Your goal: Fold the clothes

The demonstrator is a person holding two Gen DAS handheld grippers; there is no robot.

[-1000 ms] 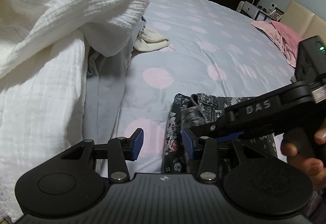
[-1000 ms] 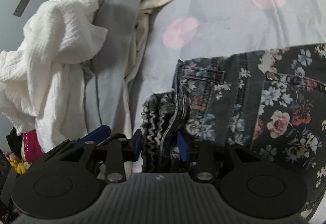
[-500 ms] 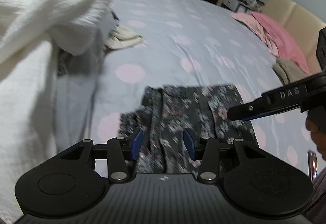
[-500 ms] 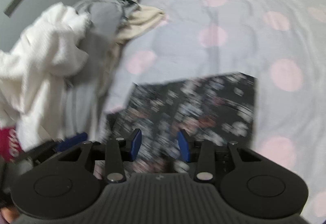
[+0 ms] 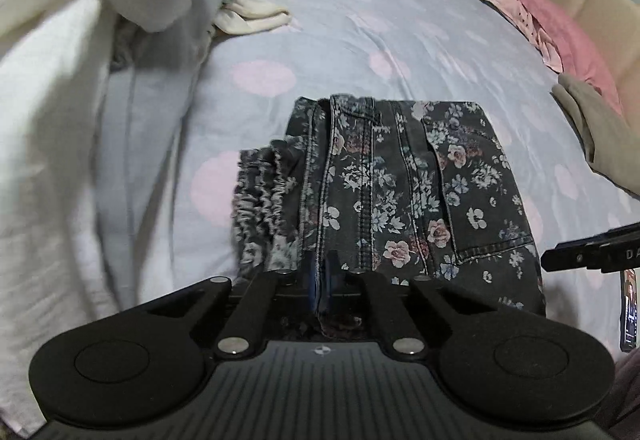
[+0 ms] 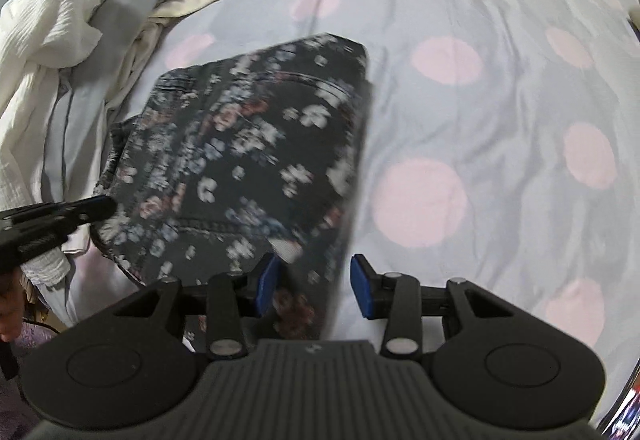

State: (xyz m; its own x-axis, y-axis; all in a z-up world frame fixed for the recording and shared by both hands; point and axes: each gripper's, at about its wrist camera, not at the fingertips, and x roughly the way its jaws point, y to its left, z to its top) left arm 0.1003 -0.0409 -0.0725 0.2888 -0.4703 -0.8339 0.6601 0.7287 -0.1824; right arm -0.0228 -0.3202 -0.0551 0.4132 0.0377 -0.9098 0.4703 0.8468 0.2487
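left gripper (image 5: 320, 282) fingers pinched on floral jeans (image 5: 404, 184) edge, right gripper (image 6: 314, 282) fingers wide apart, holding nothing, w/ jeans on bed (image 6: 500, 88).

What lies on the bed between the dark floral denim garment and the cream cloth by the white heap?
In the left wrist view, only bare grey bedspread with pink dots separates the floral denim garment from the cream cloth.

A wide bed (image 5: 360, 12) carries it all, its pale cover dotted with pink circles. The folded floral jeans (image 5: 400, 180) lie flat in the middle. A heap of white and grey clothes (image 5: 60, 80) crowds the left side, a cream piece (image 5: 256, 14) at its edge. Pink fabric (image 5: 560, 28) and a beige garment (image 5: 600, 136) lie right.
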